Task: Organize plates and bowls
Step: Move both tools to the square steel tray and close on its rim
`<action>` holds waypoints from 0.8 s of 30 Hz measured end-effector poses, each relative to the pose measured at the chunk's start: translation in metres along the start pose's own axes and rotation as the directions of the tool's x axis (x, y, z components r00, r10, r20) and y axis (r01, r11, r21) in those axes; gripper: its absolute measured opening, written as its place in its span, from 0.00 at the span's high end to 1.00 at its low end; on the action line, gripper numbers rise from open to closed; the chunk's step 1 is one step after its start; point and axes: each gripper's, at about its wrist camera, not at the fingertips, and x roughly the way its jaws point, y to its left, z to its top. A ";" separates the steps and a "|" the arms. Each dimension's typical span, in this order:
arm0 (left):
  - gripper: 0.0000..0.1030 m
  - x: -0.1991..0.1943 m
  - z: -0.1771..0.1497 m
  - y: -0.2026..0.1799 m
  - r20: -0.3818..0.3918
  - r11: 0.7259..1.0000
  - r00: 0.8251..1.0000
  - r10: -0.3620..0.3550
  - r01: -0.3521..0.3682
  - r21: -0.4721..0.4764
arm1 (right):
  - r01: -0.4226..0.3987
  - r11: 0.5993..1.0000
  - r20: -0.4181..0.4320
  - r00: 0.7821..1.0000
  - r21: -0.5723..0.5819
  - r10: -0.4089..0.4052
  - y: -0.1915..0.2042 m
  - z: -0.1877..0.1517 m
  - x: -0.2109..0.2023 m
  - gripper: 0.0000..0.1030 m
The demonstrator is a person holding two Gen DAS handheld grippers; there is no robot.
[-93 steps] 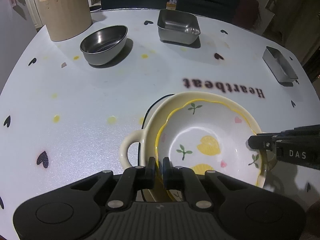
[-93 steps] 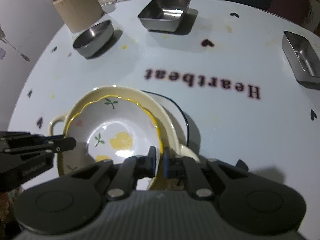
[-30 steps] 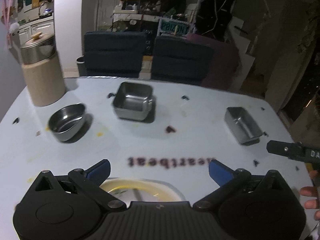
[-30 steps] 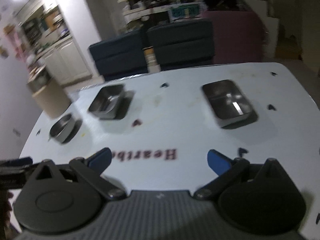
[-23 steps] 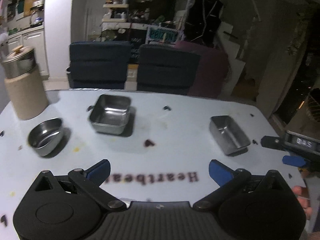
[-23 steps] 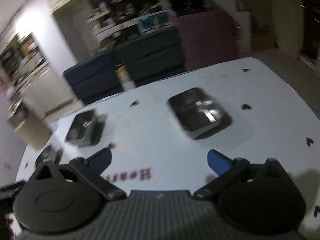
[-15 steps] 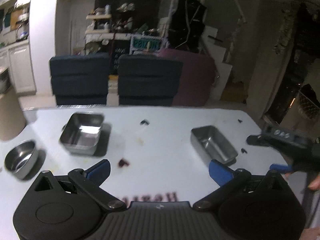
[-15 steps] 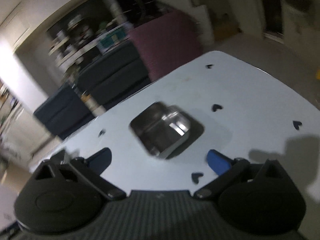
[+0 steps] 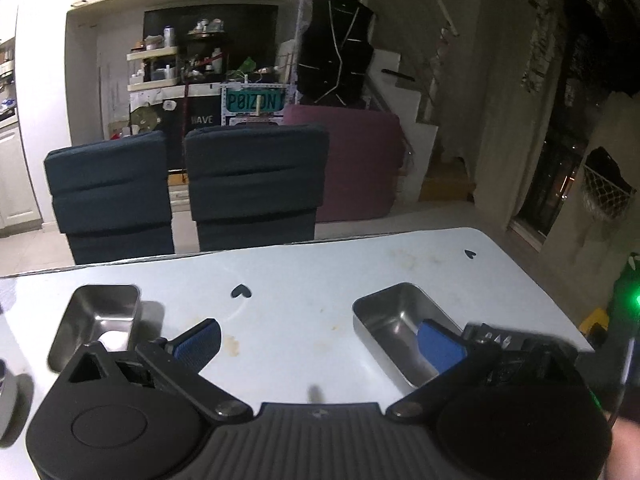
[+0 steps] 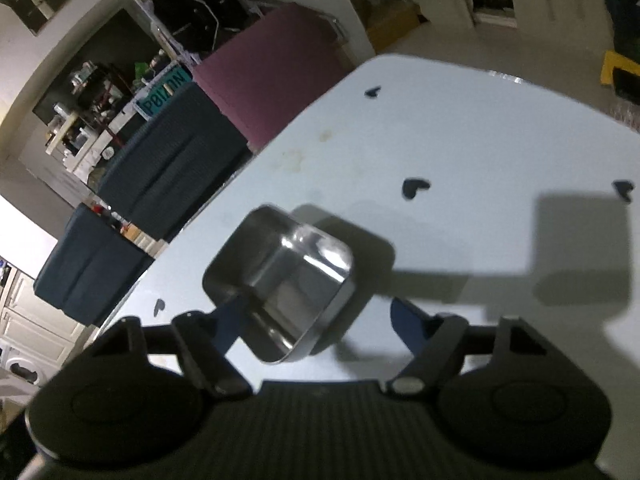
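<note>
The left gripper stands with its blue-padded fingers spread wide and nothing between them, only bare white table. Through that view a rectangular steel tray lies on the table to the right, its near end hidden behind the right-hand blue pad and a dark housing that crowds in beside it — what that housing belongs to is hard to make out. A square steel container sits to the left, its near corner cut off by the gripper body, and at the far left edge a sliver of another metal vessel is too clipped to identify. In the tilted right wrist view, the right gripper has just been narrowing its jaws, and the rectangular steel tray lies partly between its fingers; the left finger is dark and blurred against the tray's wall, so contact there cannot be told, while the right finger stands clear of the tray — the claw is released, not clamped. Two dark blue chairs stand at the table's far edge.
</note>
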 end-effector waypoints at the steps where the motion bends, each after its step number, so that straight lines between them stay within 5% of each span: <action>1: 0.00 0.005 0.001 0.000 -0.005 1.000 1.000 0.000 0.000 0.004 | 0.006 1.000 -0.005 1.000 -0.001 -0.006 0.002 0.000 0.005 0.27; 15: 0.03 0.060 -0.002 -0.003 -0.051 1.000 0.999 -0.013 0.014 0.026 | 0.076 0.994 -0.048 0.996 -0.081 -0.080 -0.007 -0.001 0.021 0.68; 20: 0.15 0.076 -0.011 -0.012 -0.113 0.999 0.993 -0.042 0.044 0.017 | 0.058 0.990 -0.043 0.997 -0.132 -0.064 -0.015 0.004 0.021 0.86; 24: 0.36 0.086 -0.019 -0.017 -0.169 0.998 0.984 -0.059 0.061 0.009 | 0.051 0.978 -0.047 0.997 -0.200 -0.062 -0.017 0.006 0.018 0.96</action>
